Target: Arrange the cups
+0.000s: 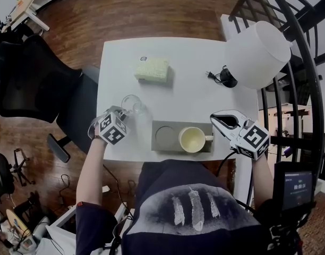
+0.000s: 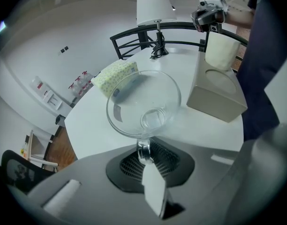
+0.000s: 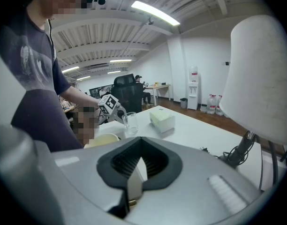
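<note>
A clear glass cup (image 1: 133, 105) stands tilted at the white table's (image 1: 194, 97) left front, and my left gripper (image 1: 123, 111) is shut on its handle. In the left gripper view the glass cup (image 2: 143, 102) fills the middle, its handle pinched in my left gripper (image 2: 144, 154). A grey two-place tray (image 1: 163, 144) lies at the front edge; a cream mug (image 1: 193, 139) sits in its right place and the left round recess is bare. My right gripper (image 1: 225, 120) hovers shut and empty just right of the mug's handle, as the right gripper view (image 3: 135, 170) confirms.
A pale green pack (image 1: 152, 69) lies mid-table. A lamp with a white shade (image 1: 257, 54) and its black base and cable (image 1: 221, 77) take the right rear corner. A black railing (image 1: 306, 62) runs along the right; an office chair (image 1: 30, 78) stands left.
</note>
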Demonstrator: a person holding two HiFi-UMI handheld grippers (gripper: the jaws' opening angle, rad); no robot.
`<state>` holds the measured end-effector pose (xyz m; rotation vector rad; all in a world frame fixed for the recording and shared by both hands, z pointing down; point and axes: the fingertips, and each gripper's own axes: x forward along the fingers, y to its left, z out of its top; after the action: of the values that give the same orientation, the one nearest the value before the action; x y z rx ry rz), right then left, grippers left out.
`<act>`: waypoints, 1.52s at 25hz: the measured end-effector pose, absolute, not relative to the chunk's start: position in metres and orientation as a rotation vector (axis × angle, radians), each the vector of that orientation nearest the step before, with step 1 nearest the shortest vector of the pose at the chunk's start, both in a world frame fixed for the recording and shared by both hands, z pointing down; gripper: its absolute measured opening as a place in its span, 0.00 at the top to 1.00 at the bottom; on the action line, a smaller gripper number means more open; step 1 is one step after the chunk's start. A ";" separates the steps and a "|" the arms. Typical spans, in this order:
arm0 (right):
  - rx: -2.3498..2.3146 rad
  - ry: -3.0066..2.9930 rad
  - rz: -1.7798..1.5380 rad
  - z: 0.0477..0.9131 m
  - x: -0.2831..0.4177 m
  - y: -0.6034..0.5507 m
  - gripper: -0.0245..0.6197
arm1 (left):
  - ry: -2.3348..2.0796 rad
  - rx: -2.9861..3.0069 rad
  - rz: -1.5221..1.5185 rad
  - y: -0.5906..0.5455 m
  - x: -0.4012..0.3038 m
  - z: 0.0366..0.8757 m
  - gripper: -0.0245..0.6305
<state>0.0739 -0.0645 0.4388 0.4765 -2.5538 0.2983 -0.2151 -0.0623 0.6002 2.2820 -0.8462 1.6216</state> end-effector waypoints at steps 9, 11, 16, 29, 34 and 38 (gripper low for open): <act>0.497 -2.532 0.303 0.438 0.078 -0.064 0.96 | -0.911 2.310 1.543 -0.063 -0.217 0.568 0.91; 0.488 -2.547 0.299 0.439 0.078 -0.064 0.96 | -0.911 2.324 1.538 -0.066 -0.217 0.555 0.91; 0.495 -2.569 0.285 0.436 0.081 -0.065 0.96 | -0.840 2.399 1.521 -0.063 -0.202 0.517 0.91; 0.555 -2.589 0.296 0.432 0.102 -0.063 0.96 | -0.523 2.579 1.610 -0.034 -0.129 0.474 0.90; 0.586 -2.593 0.318 0.432 0.111 -0.060 0.96 | -0.430 2.585 1.645 -0.017 -0.114 0.484 0.90; 0.589 -2.588 0.314 0.431 0.114 -0.058 0.96 | -0.376 2.578 1.685 -0.004 -0.106 0.494 0.90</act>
<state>0.1144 -0.0576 0.4309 0.5892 -2.5880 0.3137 -0.1060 -0.0043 0.4942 2.5783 -0.3764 1.6845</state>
